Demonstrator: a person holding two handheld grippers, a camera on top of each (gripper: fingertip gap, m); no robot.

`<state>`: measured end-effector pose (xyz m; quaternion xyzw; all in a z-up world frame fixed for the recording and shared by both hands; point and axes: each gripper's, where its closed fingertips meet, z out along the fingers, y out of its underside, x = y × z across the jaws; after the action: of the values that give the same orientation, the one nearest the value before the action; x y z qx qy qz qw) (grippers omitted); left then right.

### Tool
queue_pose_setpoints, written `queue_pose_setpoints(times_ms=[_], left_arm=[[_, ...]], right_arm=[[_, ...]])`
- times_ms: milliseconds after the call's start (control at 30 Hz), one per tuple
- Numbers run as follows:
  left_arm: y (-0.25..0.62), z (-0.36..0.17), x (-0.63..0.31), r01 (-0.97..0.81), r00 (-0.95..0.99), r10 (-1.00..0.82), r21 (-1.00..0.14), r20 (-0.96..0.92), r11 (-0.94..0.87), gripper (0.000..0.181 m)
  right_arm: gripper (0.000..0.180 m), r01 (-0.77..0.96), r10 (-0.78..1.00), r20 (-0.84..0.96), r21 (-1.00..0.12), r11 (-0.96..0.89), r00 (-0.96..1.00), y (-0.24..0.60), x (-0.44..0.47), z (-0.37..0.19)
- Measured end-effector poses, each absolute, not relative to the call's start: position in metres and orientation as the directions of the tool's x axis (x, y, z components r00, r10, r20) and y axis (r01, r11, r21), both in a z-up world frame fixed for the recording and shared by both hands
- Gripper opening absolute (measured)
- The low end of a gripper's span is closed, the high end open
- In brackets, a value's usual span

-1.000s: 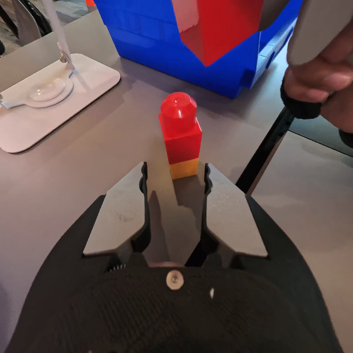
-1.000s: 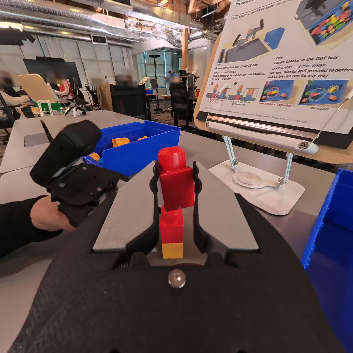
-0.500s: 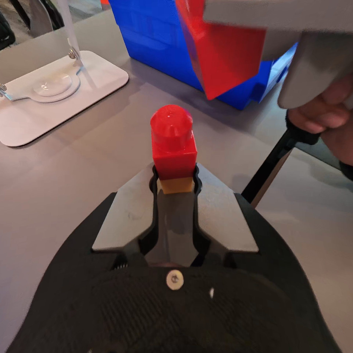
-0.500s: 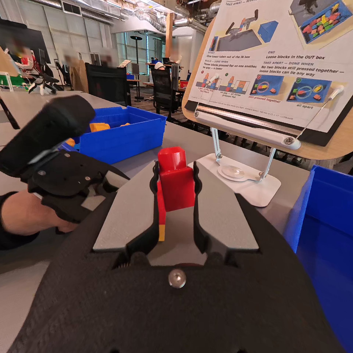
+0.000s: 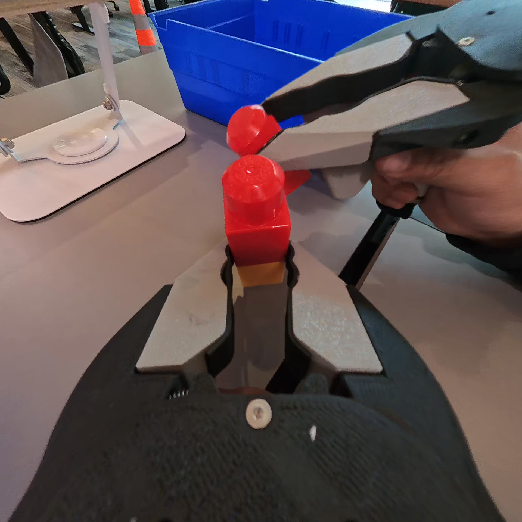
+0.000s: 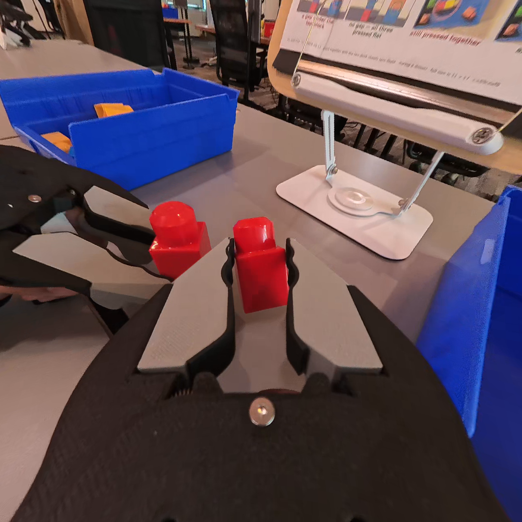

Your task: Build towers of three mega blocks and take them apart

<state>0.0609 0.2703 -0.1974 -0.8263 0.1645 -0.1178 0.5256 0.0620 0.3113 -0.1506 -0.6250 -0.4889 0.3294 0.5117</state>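
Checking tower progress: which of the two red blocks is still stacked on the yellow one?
The red block in the left claw, atop the yellow block; the other red block is held alone by the right claw.

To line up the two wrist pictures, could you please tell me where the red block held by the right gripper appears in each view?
Left wrist view: the held red block is upper centre, tilted, just above the red-on-orange stack, sticking out of the right gripper's fingers.
Right wrist view: it sits at centre, clamped between that view's own fingers.
Shared landmark: the white stand base on the grey table.
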Motion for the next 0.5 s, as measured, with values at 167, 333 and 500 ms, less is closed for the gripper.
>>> queue_pose_setpoints(times_ms=[167,333,500], left_arm=[[0.265,-0.187,0.067,-0.071,0.887,-0.447,-0.925,0.113,-0.374,0.034],[0.26,-0.182,0.067,-0.017,0.862,-0.476,-0.928,0.175,-0.373,0.034],[0.256,-0.183,0.072,-0.035,0.843,-0.509,-0.927,0.173,-0.374,0.034]], right_arm=[[0.033,0.348,0.954,0.073,-0.937,-0.034,0.289,0.312,0.059,-0.169],[0.034,0.395,0.963,0.043,-0.916,-0.069,0.267,0.309,0.056,-0.182],[0.034,0.418,0.965,0.016,-0.903,-0.099,0.263,0.309,0.056,-0.19]])
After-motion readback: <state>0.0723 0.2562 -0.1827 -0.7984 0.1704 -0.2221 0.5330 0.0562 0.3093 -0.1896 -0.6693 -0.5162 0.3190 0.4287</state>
